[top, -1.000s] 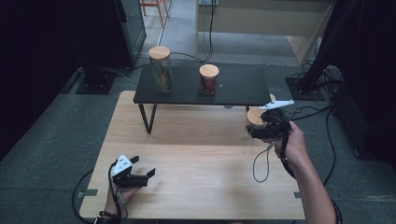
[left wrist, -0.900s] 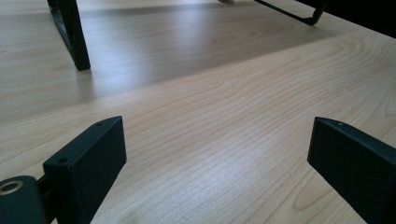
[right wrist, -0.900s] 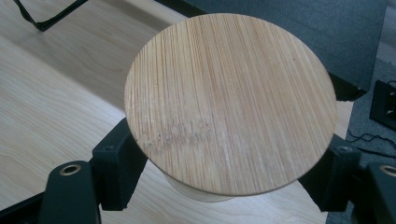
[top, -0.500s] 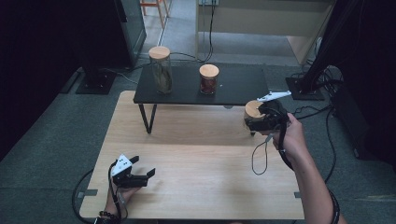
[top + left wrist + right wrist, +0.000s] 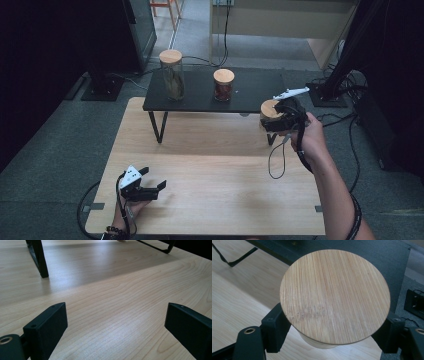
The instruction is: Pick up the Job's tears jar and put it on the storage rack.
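While the left gripper (image 5: 150, 189) rests near the front left edge of the wooden table (image 5: 215, 165), its jaws stand wide apart with nothing between them; the left gripper view has bare wood between the two black jaws.

Farther away, on the right side, the right gripper (image 5: 272, 120) is clamped on a jar with a bamboo lid (image 5: 334, 296), one jaw on each side of the body just under the lid. The jar hangs in the air beside the right end of the black shelf (image 5: 250, 92), close to its edge. What is inside this jar I cannot tell, because the lid covers it.

The danger I see is the shelf edge. If the jar is not high enough when it moves inward, its bottom could knock the edge and tilt in the jaws. The jaws press on smooth, round glass, so such a knock could also make it slip.

At the back, two jars stand upright on the shelf, well apart. The tall jar (image 5: 171, 75) holds something long and greenish-brown; the short jar (image 5: 223, 86) holds something dark red. Both have lids on.
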The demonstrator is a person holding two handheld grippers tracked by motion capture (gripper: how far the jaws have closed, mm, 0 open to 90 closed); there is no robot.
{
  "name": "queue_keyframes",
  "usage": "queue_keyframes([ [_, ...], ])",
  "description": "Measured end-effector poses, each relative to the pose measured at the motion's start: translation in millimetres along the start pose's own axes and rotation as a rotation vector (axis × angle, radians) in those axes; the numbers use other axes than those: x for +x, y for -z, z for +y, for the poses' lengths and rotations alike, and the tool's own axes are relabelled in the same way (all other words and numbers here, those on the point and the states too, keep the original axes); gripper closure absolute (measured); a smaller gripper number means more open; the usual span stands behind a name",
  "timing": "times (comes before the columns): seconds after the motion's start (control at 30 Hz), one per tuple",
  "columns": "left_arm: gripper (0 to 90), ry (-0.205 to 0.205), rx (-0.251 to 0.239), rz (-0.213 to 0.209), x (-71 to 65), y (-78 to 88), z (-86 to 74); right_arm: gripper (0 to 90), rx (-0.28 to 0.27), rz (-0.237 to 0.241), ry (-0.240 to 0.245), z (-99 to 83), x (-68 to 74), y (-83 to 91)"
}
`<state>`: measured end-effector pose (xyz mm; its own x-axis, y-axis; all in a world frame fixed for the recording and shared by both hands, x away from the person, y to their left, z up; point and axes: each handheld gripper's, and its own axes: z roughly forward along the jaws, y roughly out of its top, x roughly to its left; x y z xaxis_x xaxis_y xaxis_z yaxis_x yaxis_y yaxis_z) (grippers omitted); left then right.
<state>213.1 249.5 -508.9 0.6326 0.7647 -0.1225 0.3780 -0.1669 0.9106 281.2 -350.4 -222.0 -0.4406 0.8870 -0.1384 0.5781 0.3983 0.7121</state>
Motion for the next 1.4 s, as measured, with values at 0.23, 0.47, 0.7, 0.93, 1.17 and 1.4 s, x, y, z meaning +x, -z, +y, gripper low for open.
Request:
queue_keyframes([
  [0.23,4.5,-0.005,0.002,-0.002,0.4,-0.2,0.5,24.9,0.002,-0.016,0.004,13.6,-3.2,-2.3],
  [0.47,4.5,-0.001,0.003,-0.002,0.4,-0.5,0.6,24.9,0.006,-0.026,0.0,27.0,-7.2,-10.1],
  [0.7,4.5,-0.003,0.003,-0.004,0.5,-0.6,0.6,24.9,0.011,-0.022,0.0,36.9,-8.3,-22.0],
  [0.93,4.6,-0.009,0.0,-0.006,0.5,0.0,0.0,24.9,0.017,-0.019,-0.012,43.6,-13.4,-32.1],
  [1.17,4.5,-0.005,-0.007,-0.011,1.7,0.3,-1.0,24.9,0.007,-0.014,-0.032,46.3,-22.5,-38.5],
  [1.4,4.5,-0.006,-0.007,-0.013,2.0,0.6,-1.0,24.7,0.005,-0.011,-0.055,48.1,-29.1,-45.2],
])
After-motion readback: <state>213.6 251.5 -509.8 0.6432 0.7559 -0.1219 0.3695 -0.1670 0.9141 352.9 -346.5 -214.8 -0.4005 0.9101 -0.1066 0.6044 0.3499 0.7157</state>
